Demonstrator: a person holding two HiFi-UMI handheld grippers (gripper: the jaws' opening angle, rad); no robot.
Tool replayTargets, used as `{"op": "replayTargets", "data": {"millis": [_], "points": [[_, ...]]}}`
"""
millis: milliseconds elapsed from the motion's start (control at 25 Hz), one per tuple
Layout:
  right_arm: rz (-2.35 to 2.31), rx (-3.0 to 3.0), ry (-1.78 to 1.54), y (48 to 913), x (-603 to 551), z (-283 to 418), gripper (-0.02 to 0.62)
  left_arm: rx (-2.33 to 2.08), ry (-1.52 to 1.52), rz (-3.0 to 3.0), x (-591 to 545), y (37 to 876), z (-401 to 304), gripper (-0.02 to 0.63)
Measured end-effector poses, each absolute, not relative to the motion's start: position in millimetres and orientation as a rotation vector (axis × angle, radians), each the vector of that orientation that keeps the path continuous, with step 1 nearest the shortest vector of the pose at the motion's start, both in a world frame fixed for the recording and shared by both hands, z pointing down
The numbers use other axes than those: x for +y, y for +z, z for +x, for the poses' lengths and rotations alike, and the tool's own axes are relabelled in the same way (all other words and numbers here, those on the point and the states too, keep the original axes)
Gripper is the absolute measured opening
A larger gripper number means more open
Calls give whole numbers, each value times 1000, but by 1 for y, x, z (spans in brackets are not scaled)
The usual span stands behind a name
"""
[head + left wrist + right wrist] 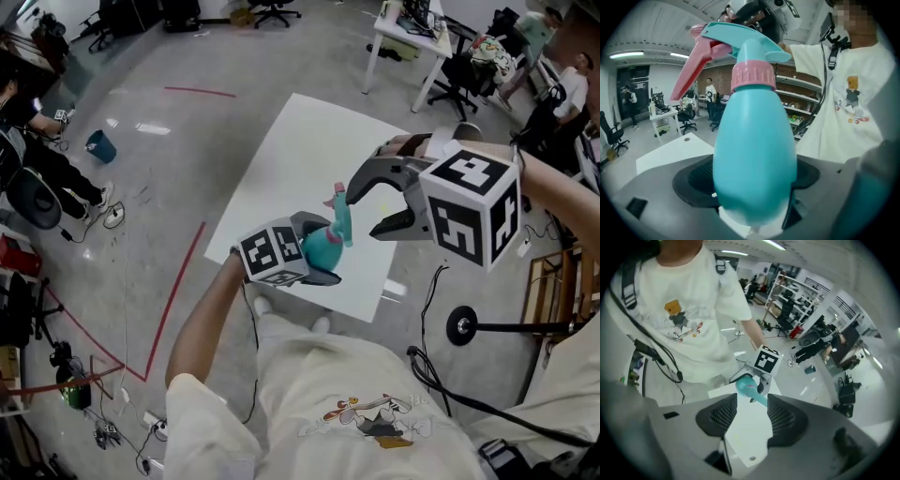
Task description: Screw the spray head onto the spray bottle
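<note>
left claw: low in the middle of the head view, closed on the belly of the spray bottle, pads pressing on both flanks.
spray bottle: teal, held in the air over the near edge of the white surface, mid-frame, with its neck pointing to the upper right.
spray head: sits on the neck. The left gripper view shows its ribbed pink collar and pink trigger. I cannot tell whether it is fully tight.
handling: probably light, hollow plastic. The smooth round body is likely to spin or slip in the pads, and the thin wall may dent. Brace at the belly and turn by the ribbed collar, not the trigger.
right claw: right of centre, jaws wide with nothing between them, just beside the spray head.
</note>
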State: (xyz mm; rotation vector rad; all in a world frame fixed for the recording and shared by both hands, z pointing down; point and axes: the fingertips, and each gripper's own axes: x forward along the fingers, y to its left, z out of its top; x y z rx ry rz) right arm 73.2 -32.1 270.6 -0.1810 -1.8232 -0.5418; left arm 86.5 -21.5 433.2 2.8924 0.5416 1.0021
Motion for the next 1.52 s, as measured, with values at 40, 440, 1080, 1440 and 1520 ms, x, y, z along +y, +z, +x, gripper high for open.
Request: {"op": "replayTargets", "data": {"millis": [40, 440, 1080, 1440, 1520], "points": [[-214, -1796, -577, 273, -30, 75, 193, 571, 1008, 2896, -19, 432, 87, 446], [-440, -1685, -731, 297, -11, 71, 192, 805, 1063, 2859, 13, 434, 90, 446], [-617, -1581, -753, 327, 8, 71, 147, 947, 1124, 2856, 25, 418, 89, 445], [-510, -1598, -596, 332, -1, 81, 129, 773, 1138, 2902, 10, 420, 102, 446], [-466, -1627, -548, 333, -9, 85, 127, 688, 1134, 2919, 0, 422, 106, 446]]}}
